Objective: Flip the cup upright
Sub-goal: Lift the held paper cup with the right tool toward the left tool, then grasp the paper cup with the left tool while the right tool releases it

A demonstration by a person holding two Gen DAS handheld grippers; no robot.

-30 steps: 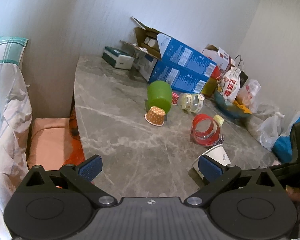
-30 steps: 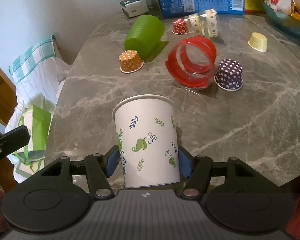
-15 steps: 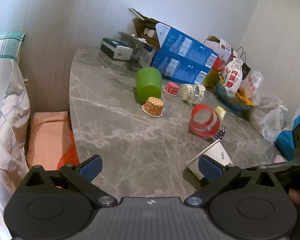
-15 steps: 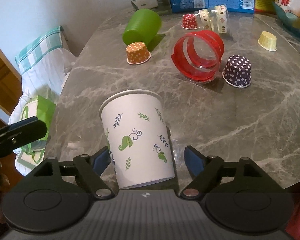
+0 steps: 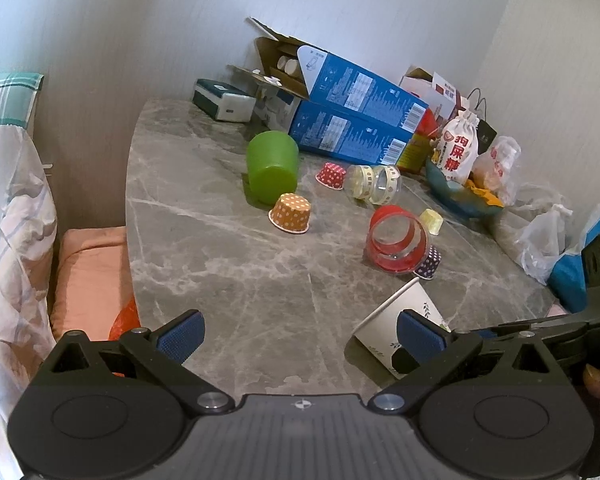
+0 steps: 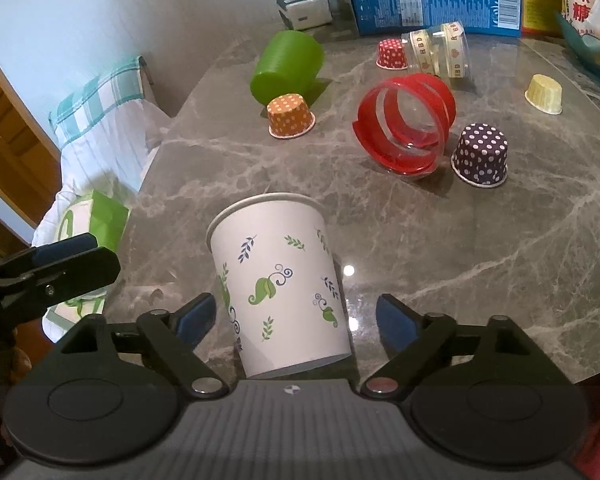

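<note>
A white paper cup with green leaf prints (image 6: 278, 288) stands upright on the grey marble table (image 6: 480, 248), near its front edge. My right gripper (image 6: 296, 318) is open, its blue pads on either side of the cup and apart from it. In the left wrist view the same cup (image 5: 396, 320) shows tilted at the lower right, partly behind a blue pad. My left gripper (image 5: 300, 334) is open and empty above the table's near edge; its finger also shows in the right wrist view (image 6: 56, 268).
A green cup (image 6: 288, 66) lies on its side. A red-banded clear jar (image 6: 406, 124) and a clear taped jar (image 6: 436, 54) lie near it. Small dotted paper cups (image 6: 292, 116) (image 6: 480, 156) (image 6: 390, 54) sit upside down. Blue boxes (image 5: 360, 116) and bags line the far edge.
My right gripper has opened and let go of the paper cup, which now stands free between the pads. The left gripper has shifted slightly, staying open.
</note>
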